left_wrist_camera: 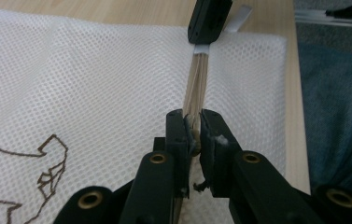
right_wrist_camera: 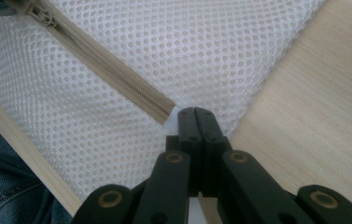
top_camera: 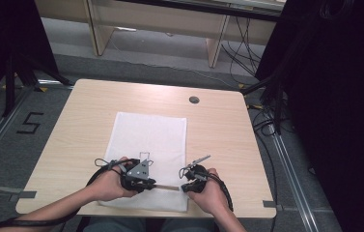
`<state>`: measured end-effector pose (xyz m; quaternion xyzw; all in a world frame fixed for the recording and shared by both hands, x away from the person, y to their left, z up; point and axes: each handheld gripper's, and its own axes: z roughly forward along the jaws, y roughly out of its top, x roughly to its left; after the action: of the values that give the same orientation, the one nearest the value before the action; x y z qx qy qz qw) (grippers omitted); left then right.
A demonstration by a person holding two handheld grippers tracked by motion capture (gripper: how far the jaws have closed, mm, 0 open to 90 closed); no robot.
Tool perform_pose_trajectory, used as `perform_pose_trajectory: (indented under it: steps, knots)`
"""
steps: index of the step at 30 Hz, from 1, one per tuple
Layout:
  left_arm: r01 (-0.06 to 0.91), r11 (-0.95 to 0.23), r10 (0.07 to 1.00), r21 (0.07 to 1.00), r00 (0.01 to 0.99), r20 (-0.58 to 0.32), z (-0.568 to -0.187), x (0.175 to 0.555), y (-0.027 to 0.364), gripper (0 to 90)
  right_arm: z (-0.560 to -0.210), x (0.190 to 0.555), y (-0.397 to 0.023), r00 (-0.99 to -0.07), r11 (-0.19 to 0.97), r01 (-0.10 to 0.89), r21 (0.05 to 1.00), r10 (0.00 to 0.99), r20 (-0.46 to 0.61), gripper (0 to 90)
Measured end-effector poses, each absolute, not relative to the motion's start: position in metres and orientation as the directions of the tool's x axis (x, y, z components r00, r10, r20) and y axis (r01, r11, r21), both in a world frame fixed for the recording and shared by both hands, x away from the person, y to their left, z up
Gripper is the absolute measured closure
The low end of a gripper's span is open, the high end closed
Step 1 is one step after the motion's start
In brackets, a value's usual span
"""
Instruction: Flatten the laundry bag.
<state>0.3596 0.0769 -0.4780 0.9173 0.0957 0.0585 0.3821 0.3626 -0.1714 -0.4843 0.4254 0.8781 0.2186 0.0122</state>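
Note:
A white mesh bag [top_camera: 150, 135] lies flat on the wooden table [top_camera: 83, 125], and a beige zipper [top_camera: 167, 187] runs along its near edge. My left gripper [top_camera: 153, 184] is shut on the zipper's slider. In the left gripper view the jaws [left_wrist_camera: 193, 123] pinch it, with the zipper [left_wrist_camera: 197, 84] stretching away to the right gripper [left_wrist_camera: 209, 21]. My right gripper [top_camera: 184, 186] is shut on the bag's edge at the zipper's end. In its own view the jaws [right_wrist_camera: 194, 112] meet just past the zipper [right_wrist_camera: 94, 56] on the mesh [right_wrist_camera: 173, 46].
A round cable hole [top_camera: 194, 100] sits near the table's far edge. A brown line drawing [left_wrist_camera: 47, 163] marks the mesh. The table's near edge and the person's jeans [right_wrist_camera: 1, 186] lie just behind both grippers. Bare wood flanks the bag.

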Motion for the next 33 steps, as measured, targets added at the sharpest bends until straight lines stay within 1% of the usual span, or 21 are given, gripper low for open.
perform_pose_trajectory:
  steps: [6, 7, 16, 20, 21, 22, 30, 33]
  knots:
    - [0.142, -0.685, 0.232, 0.715, 0.972, 0.029, -0.477, 0.360, 0.083, 81.7, -0.484, 0.362, -0.171, -0.631, 0.538, 0.748, 0.388, 0.757, 0.169, 90.0]
    - [0.146, -0.680, 0.228, 0.719, 0.973, 0.018, -0.477, 0.360, 0.085, 81.7, -0.485, 0.363, -0.171, -0.637, 0.543, 0.742, 0.394, 0.753, 0.163, 90.0]
    - [0.129, -0.689, 0.225, 0.713, 0.973, 0.041, -0.476, 0.359, 0.086, 81.7, -0.484, 0.363, -0.171, -0.639, 0.544, 0.740, 0.395, 0.752, 0.161, 90.0]
    - [0.138, -0.680, 0.224, 0.720, 0.974, 0.025, -0.477, 0.358, 0.087, 81.7, -0.484, 0.363, -0.172, -0.625, 0.532, 0.755, 0.384, 0.761, 0.174, 90.0]
    - [0.133, -0.689, 0.229, 0.712, 0.973, 0.040, -0.476, 0.358, 0.088, 81.7, -0.485, 0.363, -0.172, -0.639, 0.543, 0.741, 0.394, 0.751, 0.166, 90.0]
    - [0.138, -0.684, 0.230, 0.716, 0.973, 0.032, -0.477, 0.358, 0.088, 81.7, -0.485, 0.363, -0.172, -0.639, 0.543, 0.741, 0.394, 0.751, 0.166, 90.0]
    - [0.134, -0.691, 0.228, 0.710, 0.973, 0.038, -0.476, 0.358, 0.090, 81.7, -0.484, 0.362, -0.171, -0.619, 0.529, 0.760, 0.379, 0.766, 0.173, 90.0]
    - [0.149, -0.679, 0.236, 0.719, 0.971, 0.021, -0.476, 0.357, 0.091, 81.7, -0.485, 0.363, -0.172, -0.637, 0.542, 0.743, 0.394, 0.752, 0.168, 90.0]
